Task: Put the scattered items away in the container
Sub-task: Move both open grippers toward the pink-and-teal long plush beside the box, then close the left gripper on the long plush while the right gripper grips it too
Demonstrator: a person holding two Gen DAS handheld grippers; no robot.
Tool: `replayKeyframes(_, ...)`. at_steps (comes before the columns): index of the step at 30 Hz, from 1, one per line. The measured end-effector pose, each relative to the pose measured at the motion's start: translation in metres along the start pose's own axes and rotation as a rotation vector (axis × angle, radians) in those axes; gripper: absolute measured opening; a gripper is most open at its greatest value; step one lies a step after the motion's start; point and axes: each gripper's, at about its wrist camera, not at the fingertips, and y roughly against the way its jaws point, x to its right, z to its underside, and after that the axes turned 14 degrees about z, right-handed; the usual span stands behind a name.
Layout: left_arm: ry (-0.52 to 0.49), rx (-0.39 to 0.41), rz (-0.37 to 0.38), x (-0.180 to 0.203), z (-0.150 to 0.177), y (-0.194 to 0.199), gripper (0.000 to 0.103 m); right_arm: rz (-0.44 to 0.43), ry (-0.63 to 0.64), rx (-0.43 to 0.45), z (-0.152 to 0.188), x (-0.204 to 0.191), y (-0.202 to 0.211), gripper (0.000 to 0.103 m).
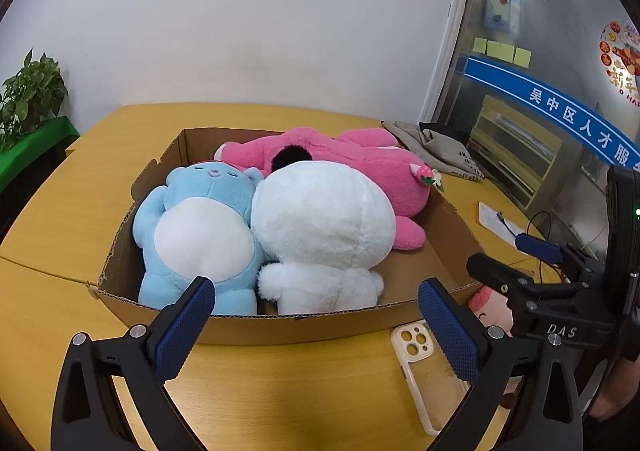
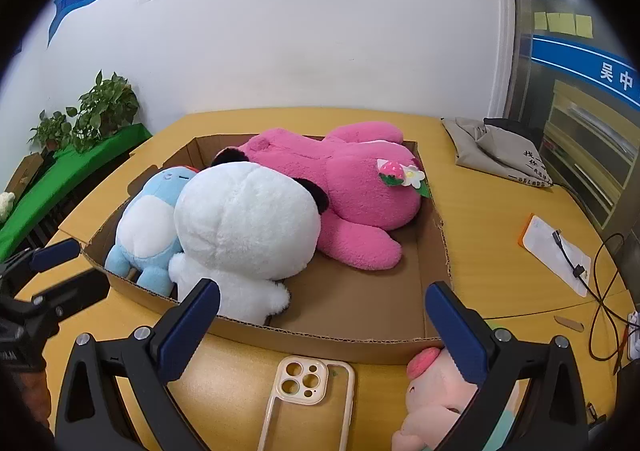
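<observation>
Down at the bottom of each wrist view, both pairs of blue-padded fingers are spread wide and hold nothing. The left gripper [image 1: 316,325] hovers before the cardboard box [image 1: 248,325], frame centre, where a blue plush [image 1: 192,219], white plush [image 1: 320,219] and pink plush [image 1: 360,159] lie packed together. The right gripper [image 2: 322,327] hangs over a phone case [image 2: 308,403] on the yellow table [image 2: 492,211]; a small pink plush [image 2: 436,399] sits lower right, against its right finger.

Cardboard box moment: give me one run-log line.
cardboard box: blue, white, pink plush inside | outside: phone case, small pink plush | left gripper open | right gripper open
</observation>
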Motion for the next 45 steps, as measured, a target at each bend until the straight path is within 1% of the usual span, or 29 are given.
replayKeyframes(3,0.006,-0.017,0.030,0.003,0.001,-0.005,0.103,-0.011,-0.009,0.004,0.001,0.009,0.003,0.103)
replayKeyframes(5,0.001,-0.037,0.055,0.007,0.002,-0.009,0.103,-0.012,-0.021,0.012,0.002,0.022,0.007,0.103)
replayKeyframes(8,-0.011,-0.062,0.079,0.013,0.004,-0.013,0.103,-0.008,-0.080,0.002,0.010,0.061,0.011,0.103)
replayKeyframes(10,-0.019,-0.074,0.093,0.018,0.005,-0.018,0.103,0.012,-0.114,-0.018,0.020,0.087,0.013,0.103)
replayKeyframes(13,-0.020,-0.086,0.121,0.025,0.008,-0.028,0.103,0.042,-0.159,-0.093,0.044,0.128,0.006,0.103)
replayKeyframes(15,-0.016,-0.099,0.140,0.030,0.011,-0.037,0.103,0.040,-0.191,-0.184,0.065,0.149,-0.007,0.103)
replayKeyframes(16,-0.014,-0.107,0.148,0.032,0.012,-0.041,0.103,0.035,-0.189,-0.230,0.075,0.152,-0.014,0.103)
replayKeyframes(17,-0.011,-0.116,0.157,0.034,0.014,-0.045,0.103,0.018,-0.182,-0.270,0.085,0.152,-0.021,0.102)
replayKeyframes(18,-0.010,-0.129,0.165,0.036,0.017,-0.049,0.103,-0.031,-0.190,-0.292,0.093,0.152,-0.025,0.102)
replayKeyframes(20,-0.017,-0.151,0.174,0.041,0.020,-0.054,0.103,-0.172,-0.231,-0.338,0.105,0.145,-0.033,0.101)
replayKeyframes(21,-0.025,-0.158,0.174,0.044,0.021,-0.055,0.103,-0.223,-0.215,-0.352,0.110,0.135,-0.034,0.098)
replayKeyframes(22,-0.031,-0.161,0.176,0.046,0.021,-0.055,0.103,-0.243,-0.178,-0.353,0.113,0.124,-0.034,0.092)
replayKeyframes(23,-0.038,-0.162,0.179,0.048,0.021,-0.055,0.103,-0.229,-0.138,-0.338,0.114,0.113,-0.030,0.092)
replayKeyframes(25,-0.046,-0.160,0.191,0.052,0.020,-0.056,0.103,-0.174,-0.065,-0.296,0.114,0.097,-0.020,0.091)
replayKeyframes(28,-0.034,-0.165,0.245,0.060,0.017,-0.062,0.103,-0.139,-0.007,-0.261,0.115,0.086,-0.011,0.089)
replayKeyframes(30,-0.035,-0.176,0.300,0.071,0.015,-0.070,0.103,-0.111,0.096,-0.213,0.117,0.072,-0.001,0.089)
replayKeyframes(32,-0.045,-0.190,0.360,0.082,0.016,-0.077,0.103,-0.073,0.243,-0.142,0.125,0.049,0.012,0.089)
replayKeyframes(34,-0.060,-0.231,0.422,0.094,0.018,-0.091,0.103,-0.034,0.339,-0.085,0.133,0.031,0.020,0.089)
replayKeyframes(36,-0.081,-0.272,0.433,0.102,0.025,-0.105,0.103,-0.008,0.368,-0.051,0.136,0.024,0.023,0.089)
replayKeyframes(38,-0.089,-0.316,0.407,0.104,0.033,-0.118,0.101,-0.002,0.362,-0.031,0.138,0.023,0.025,0.089)
replayKeyframes(39,-0.074,-0.345,0.406,0.102,0.038,-0.125,0.095,-0.006,0.362,-0.024,0.140,0.024,0.027,0.089)
replayKeyframes(41,0.006,-0.377,0.478,0.095,0.043,-0.133,0.086,-0.019,0.373,-0.011,0.142,0.025,0.030,0.089)
replayKeyframes(42,0.032,-0.387,0.512,0.094,0.044,-0.134,0.077,-0.024,0.372,-0.005,0.143,0.026,0.030,0.089)
replayKeyframes(43,0.042,-0.396,0.538,0.095,0.045,-0.134,0.068,-0.032,0.365,0.003,0.144,0.028,0.031,0.089)
replayKeyframes(44,0.041,-0.401,0.552,0.096,0.046,-0.133,0.065,-0.041,0.362,0.010,0.145,0.030,0.031,0.089)
replayKeyframes(45,0.038,-0.405,0.562,0.098,0.046,-0.131,0.059,-0.047,0.364,0.017,0.147,0.032,0.033,0.089)
